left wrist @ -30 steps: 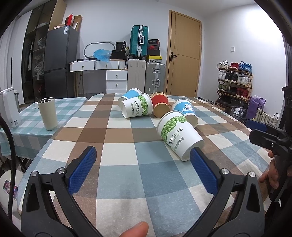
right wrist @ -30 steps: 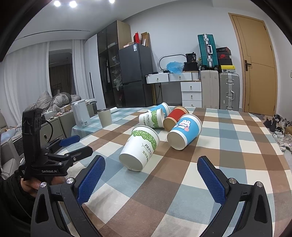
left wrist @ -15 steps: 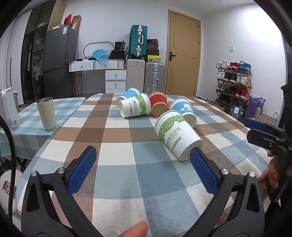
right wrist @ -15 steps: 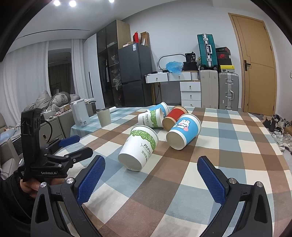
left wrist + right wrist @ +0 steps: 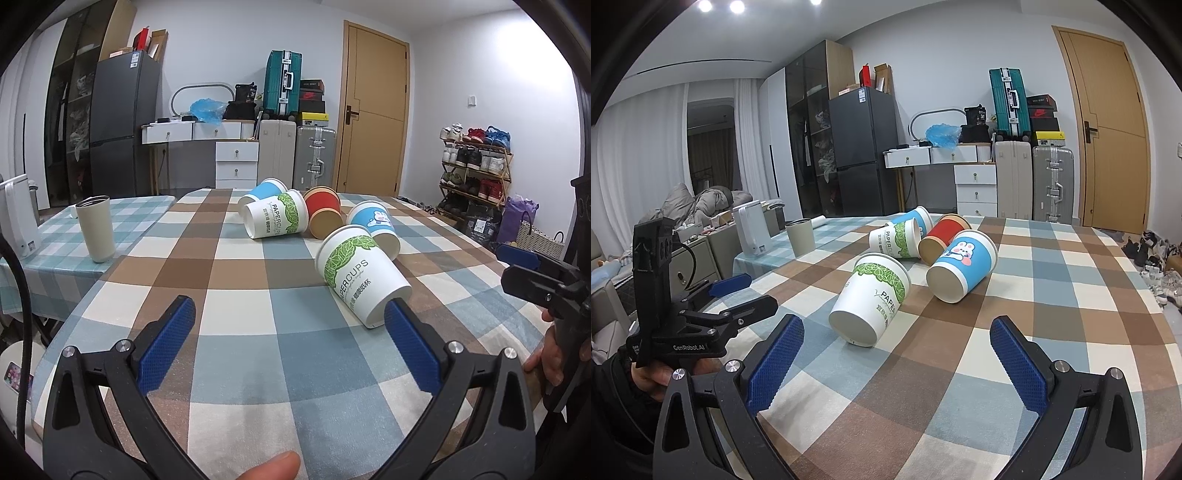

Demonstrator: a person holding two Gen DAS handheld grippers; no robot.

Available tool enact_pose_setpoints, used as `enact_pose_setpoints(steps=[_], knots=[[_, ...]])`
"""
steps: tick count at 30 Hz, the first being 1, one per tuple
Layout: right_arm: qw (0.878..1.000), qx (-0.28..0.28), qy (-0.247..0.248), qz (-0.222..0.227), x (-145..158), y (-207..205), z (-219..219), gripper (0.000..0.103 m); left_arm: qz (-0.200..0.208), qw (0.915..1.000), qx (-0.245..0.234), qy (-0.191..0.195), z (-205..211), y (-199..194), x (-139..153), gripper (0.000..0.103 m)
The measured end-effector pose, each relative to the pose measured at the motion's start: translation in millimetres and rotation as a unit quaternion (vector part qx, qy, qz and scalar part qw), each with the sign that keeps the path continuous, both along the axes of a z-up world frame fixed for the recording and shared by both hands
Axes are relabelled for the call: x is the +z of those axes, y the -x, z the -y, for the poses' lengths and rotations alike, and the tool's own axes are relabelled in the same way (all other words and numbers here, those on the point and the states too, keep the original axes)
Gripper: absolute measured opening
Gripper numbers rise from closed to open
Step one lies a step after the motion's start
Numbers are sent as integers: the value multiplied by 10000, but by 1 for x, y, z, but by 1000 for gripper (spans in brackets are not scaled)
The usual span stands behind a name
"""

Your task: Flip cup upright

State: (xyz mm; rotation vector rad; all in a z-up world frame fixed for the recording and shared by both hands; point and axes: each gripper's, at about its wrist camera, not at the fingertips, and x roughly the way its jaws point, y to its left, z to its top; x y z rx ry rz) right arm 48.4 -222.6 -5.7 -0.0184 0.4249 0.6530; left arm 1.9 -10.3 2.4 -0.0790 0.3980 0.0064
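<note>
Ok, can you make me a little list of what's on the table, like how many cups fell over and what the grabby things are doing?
cups lying on their sides: five
nearest cup: green-leaf paper cup, bottom end toward the grippers
next cup: blue bunny cup
behind them: red cup, second green-leaf cup, plain blue cup
standing upright: beige tumbler on the side table
left gripper: open, holding nothing
right gripper: open, holding nothing

Over the last second the left tool (image 5: 288, 314) swung slightly left, shifting the near leaf-print cup (image 5: 362, 275) and beige tumbler (image 5: 96, 229) rightward in its view, while the right tool (image 5: 897, 334) edged toward that cup (image 5: 871, 301), and the left tool (image 5: 738, 295) seen there sits marginally higher.
</note>
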Motion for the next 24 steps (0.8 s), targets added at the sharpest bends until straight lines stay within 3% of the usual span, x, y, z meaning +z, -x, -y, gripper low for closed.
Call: enact_pose_setpoints(steps=[15, 24], knots=[[10000, -24, -4, -24, 1, -1, 3, 103, 41, 9999, -97, -78, 6, 0, 2, 102], [9998, -129, 85, -136, 4, -9, 2, 103, -7, 9999, -103, 75, 7, -2, 3, 102]])
